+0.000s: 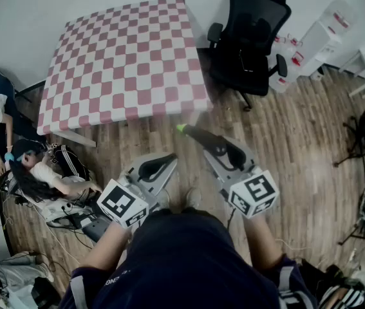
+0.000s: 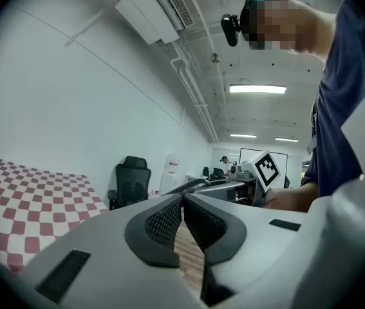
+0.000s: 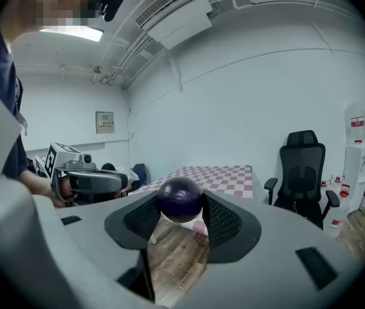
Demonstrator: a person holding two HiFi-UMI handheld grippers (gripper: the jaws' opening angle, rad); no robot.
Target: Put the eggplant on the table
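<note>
A dark purple eggplant (image 3: 180,199) sits between the pads of my right gripper (image 3: 181,215), which is shut on it. In the head view its green stem end (image 1: 183,129) pokes out past the right gripper (image 1: 197,138), over the wooden floor just short of the table's near edge. The table (image 1: 124,63) wears a pink-and-white checked cloth and nothing lies on it; the right gripper view shows it straight ahead (image 3: 217,174). My left gripper (image 1: 171,160) hangs beside the right one, its pads (image 2: 169,223) together with nothing between them.
A black office chair (image 1: 250,34) stands right of the table. White shelving with bottles (image 1: 324,37) fills the far right corner. Two people sit on the floor at the left (image 1: 40,172) among bags and cables. Wooden floor lies between me and the table.
</note>
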